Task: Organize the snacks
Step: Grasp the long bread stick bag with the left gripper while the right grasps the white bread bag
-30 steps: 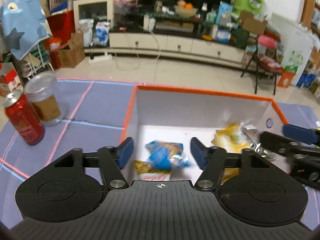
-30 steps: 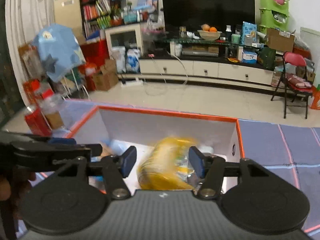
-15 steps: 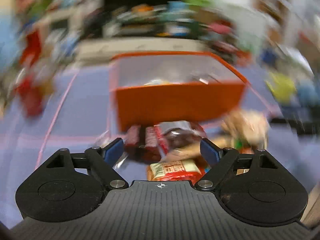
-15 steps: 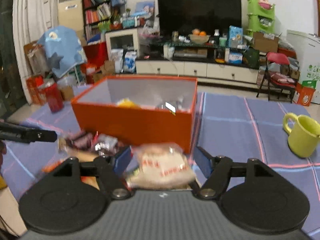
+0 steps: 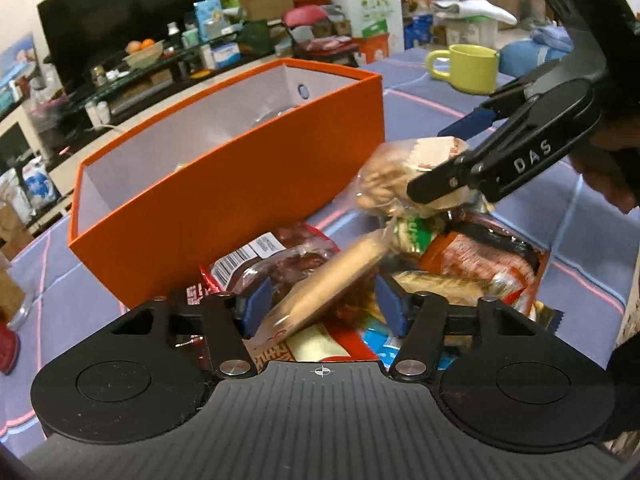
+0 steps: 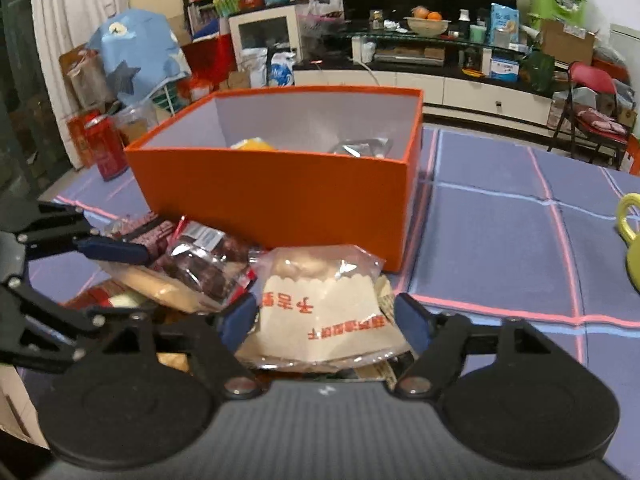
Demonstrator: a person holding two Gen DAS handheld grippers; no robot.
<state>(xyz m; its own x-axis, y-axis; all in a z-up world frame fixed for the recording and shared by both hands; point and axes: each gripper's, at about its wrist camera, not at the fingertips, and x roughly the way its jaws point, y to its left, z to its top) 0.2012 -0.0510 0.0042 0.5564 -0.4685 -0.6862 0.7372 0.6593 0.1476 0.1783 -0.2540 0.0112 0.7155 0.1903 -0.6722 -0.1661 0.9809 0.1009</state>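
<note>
Orange is what's filling both views right now: the orange box [image 6: 280, 196] is sitting on the purple tablecloth [image 6: 500, 232] with the snack pile [image 5: 400, 264] lying just in front of its near wall. You're hovering your left gripper [image 5: 322, 306] over that pile with its fingers spread wide, and a long tan packet [image 5: 336, 280] is lying slanted between the blue pads without either one pressing on it. Your right gripper [image 6: 326, 320] is sitting wide apart too, straddling a clear bag with a beige label and red print [image 6: 324, 304]; the pads are just beside it, not squeezing. A yellow packet [image 6: 252, 145] and a silvery wrapper [image 6: 360, 146] are already lying inside the box. Off to the sides, a red can [image 6: 105, 148] and a yellow-green mug [image 5: 472, 68] are standing on the cloth.
</note>
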